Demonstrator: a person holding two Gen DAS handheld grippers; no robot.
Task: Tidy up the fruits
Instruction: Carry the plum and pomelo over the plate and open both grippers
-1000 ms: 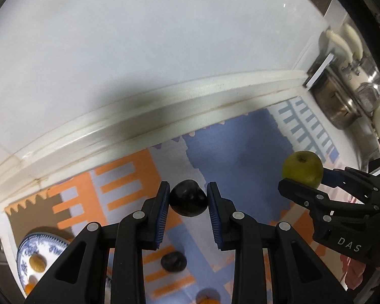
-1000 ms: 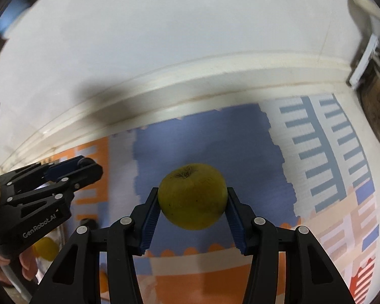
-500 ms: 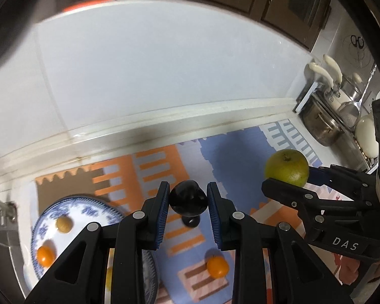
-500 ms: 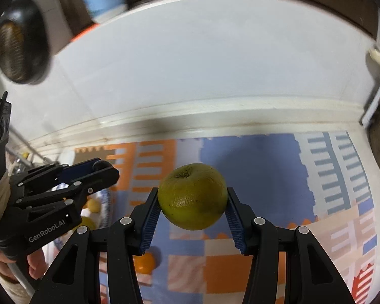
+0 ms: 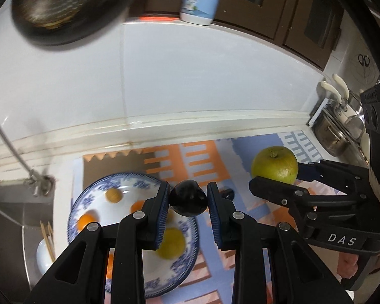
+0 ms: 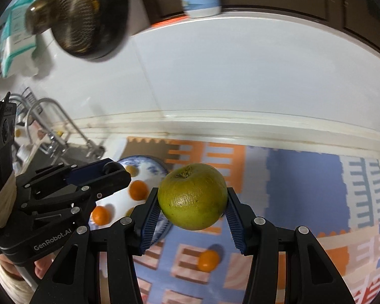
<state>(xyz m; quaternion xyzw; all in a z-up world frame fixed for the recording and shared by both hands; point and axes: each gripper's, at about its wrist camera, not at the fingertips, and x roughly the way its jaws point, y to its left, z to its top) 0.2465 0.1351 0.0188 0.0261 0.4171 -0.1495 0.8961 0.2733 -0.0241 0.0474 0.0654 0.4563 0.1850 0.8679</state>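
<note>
My left gripper (image 5: 188, 202) is shut on a dark plum (image 5: 188, 201) and holds it in the air over the right part of a blue-and-white plate (image 5: 187, 258). The plate holds small orange fruits (image 5: 85, 221) and a yellow-green fruit (image 5: 171, 242). My right gripper (image 6: 193, 209) is shut on a green apple (image 6: 193, 196), also in the air to the right of the plate (image 6: 149, 162); the apple also shows in the left wrist view (image 5: 274, 164). A small orange (image 6: 209, 260) lies on the mat below the apple.
A patterned mat (image 6: 304, 182) covers the counter, with another dark fruit (image 5: 228, 192) on it behind my left finger. A sink with a faucet (image 6: 63, 129) is to the left, metal pots (image 5: 334, 136) at the right, a white tiled wall behind.
Both grippers have risen and pulled back with their fruits. The left gripper has moved left, so the plum is now over the plate instead of over the mat.
</note>
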